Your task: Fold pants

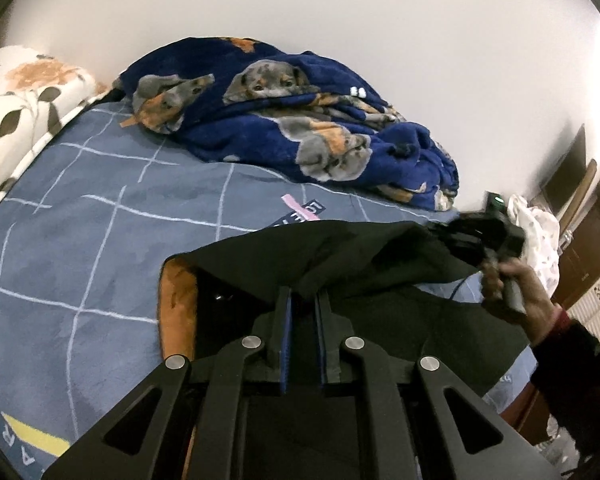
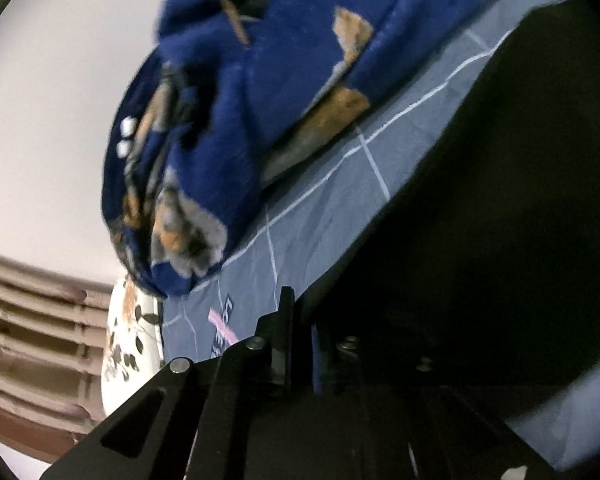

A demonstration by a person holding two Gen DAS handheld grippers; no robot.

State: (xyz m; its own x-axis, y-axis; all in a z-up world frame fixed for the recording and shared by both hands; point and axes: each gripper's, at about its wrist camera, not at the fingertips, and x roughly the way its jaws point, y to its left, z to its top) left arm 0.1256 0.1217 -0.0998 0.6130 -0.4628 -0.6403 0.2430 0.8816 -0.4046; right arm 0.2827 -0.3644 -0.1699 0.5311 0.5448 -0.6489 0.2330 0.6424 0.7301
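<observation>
Lying on the bed (image 1: 80,216) are the black pants (image 1: 380,256), spread over the blue sheet with white lines. The pants have an orange fuzzy inside (image 1: 176,312) that shows along their left edge in the left wrist view.

The left gripper (image 1: 303,300) points down at the pants. Its fingers (image 1: 286,320) are pressed close together and pinch a raised fold of the black cloth between their blue pads.

The right gripper (image 1: 488,236) shows at the right side of the left wrist view, held by a person's hand (image 1: 516,288) in a dark sleeve. It sits at the far right end of the pants, and the cloth bunches up toward it. In the right wrist view the picture is tilted and a bit blurry. There the right gripper's fingers (image 2: 286,320) are close together too, with black cloth draped over one side of them. The cloth seems to be pinched between them, but the dark makes it hard to see well.

Behind the pants, near the white wall, sits a big blue blanket (image 1: 284,120) with dog pictures on it, all bunched up. A white pillow (image 1: 24,96) with orange flowers and brown leaves lies at the left end of the bed.
</observation>
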